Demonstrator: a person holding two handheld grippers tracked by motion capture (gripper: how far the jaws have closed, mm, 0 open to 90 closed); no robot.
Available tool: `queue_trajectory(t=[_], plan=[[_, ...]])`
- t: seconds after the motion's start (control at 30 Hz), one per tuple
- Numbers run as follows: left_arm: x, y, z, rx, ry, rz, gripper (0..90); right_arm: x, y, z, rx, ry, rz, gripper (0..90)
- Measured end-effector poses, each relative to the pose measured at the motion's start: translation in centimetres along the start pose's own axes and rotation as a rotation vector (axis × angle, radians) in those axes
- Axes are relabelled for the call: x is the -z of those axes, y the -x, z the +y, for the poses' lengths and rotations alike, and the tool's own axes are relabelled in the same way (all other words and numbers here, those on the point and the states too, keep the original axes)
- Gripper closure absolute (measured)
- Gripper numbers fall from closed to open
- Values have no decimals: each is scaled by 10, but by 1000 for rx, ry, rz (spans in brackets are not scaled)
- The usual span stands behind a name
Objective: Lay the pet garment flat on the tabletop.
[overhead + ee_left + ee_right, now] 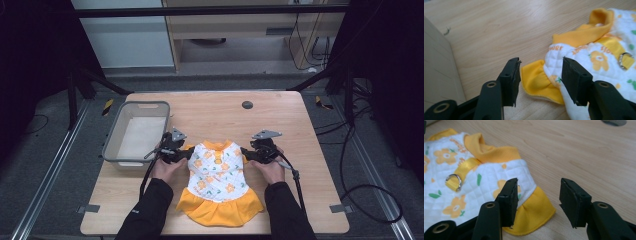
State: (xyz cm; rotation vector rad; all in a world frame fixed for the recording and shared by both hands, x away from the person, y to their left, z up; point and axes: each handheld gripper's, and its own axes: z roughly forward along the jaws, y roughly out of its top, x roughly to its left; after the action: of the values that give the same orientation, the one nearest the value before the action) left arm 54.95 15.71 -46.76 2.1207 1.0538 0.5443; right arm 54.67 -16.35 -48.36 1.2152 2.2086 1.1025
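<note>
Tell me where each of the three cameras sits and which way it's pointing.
High view: above the person's side, facing forward and down on the table; forearms, both hands show.
Left gripper view: rides the left gripper, looking along open jaws at the dress's yellow sleeve.
Right gripper view: rides the right gripper, open jaws over the other sleeve.
Shared: both gripper views show the metal ring.

light wooden table (280, 125), small flowered dress (218, 172) lying flat near its front edge, grey bin (114, 136) at left
</note>
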Motion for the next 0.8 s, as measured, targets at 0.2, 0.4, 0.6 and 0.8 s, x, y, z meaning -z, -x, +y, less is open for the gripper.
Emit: queue_trajectory(t=[0.2,0.4,0.6,0.8], plan=[[-17,-2,-10,27,-53,1,521,-13,1,-7,2,-38,8,523],[-21,0,-12,29,-63,-7,580,-16,-1,-8,13,-52,15,603],[-26,9,-12,36,-60,-15,685,-16,-9,-8,7,-63,45,820],[-26,9,-13,72,-53,-42,813,-15,-8,-8,-13,-57,56,855]])
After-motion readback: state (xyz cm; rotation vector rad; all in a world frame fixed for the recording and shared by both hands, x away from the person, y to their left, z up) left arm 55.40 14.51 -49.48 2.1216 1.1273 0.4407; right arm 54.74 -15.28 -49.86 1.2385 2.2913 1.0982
